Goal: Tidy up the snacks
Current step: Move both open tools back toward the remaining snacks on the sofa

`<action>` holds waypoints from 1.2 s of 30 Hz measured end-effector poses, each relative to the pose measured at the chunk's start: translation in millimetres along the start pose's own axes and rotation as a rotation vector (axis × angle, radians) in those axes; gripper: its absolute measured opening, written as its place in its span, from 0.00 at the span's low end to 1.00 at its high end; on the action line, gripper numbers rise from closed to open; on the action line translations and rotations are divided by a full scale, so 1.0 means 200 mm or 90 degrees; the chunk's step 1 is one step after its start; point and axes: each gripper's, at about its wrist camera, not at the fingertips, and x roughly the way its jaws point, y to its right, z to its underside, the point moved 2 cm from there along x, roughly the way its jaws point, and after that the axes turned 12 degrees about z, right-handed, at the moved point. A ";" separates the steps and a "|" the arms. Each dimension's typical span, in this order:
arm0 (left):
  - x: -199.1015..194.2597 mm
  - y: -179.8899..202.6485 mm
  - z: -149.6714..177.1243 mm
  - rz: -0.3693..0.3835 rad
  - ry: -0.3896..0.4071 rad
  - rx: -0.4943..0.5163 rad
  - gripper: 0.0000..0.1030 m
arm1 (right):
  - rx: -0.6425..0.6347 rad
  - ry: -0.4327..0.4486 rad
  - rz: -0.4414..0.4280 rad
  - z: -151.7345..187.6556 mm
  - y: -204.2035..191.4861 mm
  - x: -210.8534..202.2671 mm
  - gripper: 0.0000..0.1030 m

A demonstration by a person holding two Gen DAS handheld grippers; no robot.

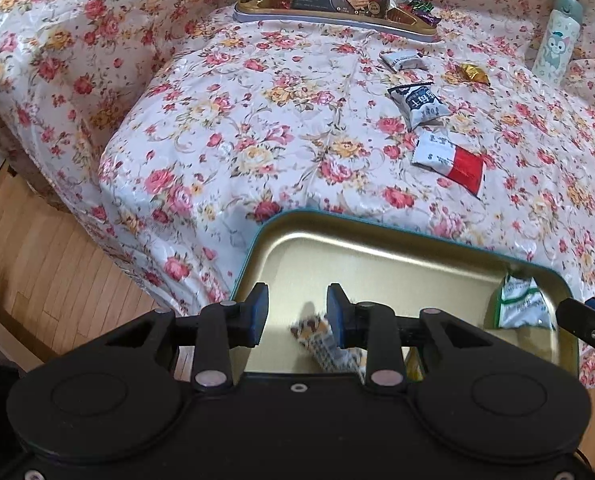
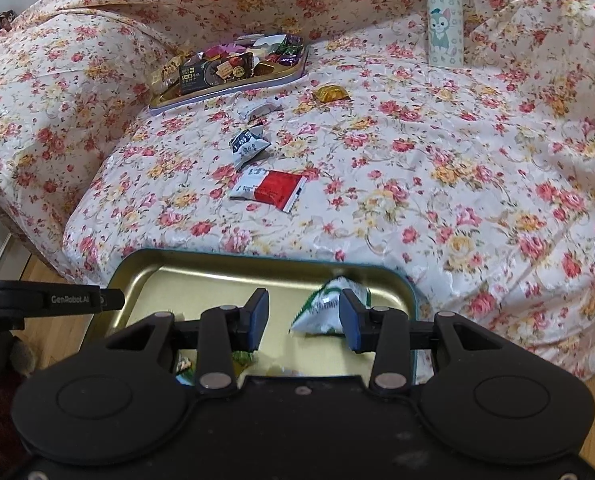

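A gold tin tray (image 1: 377, 252) (image 2: 201, 272) sits at the near edge of the floral-covered table. My left gripper (image 1: 297, 312) is open above it; a brown and white snack bar (image 1: 321, 340), blurred, lies in the tray by its right finger. My right gripper (image 2: 303, 316) is open over the tray beside a green and white packet (image 2: 329, 312) (image 1: 521, 304). Loose on the cloth lie a red and white packet (image 1: 451, 160) (image 2: 269, 188), a dark blue and white packet (image 1: 417, 104) (image 2: 249, 146), a small white packet (image 1: 403, 60) (image 2: 259, 111) and a gold candy (image 1: 473, 73) (image 2: 331, 93).
A second tray (image 1: 337, 24) (image 2: 233, 88) piled with several snacks stands at the back. A white bottle with a cartoon cat (image 1: 555, 40) (image 2: 443, 20) stands at the back right. Wooden floor (image 1: 37, 264) lies past the table's left edge.
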 end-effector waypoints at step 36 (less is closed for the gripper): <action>0.40 -0.02 -0.52 0.019 -0.035 0.017 0.39 | -0.201 -0.008 -0.023 -0.46 -0.31 0.56 0.44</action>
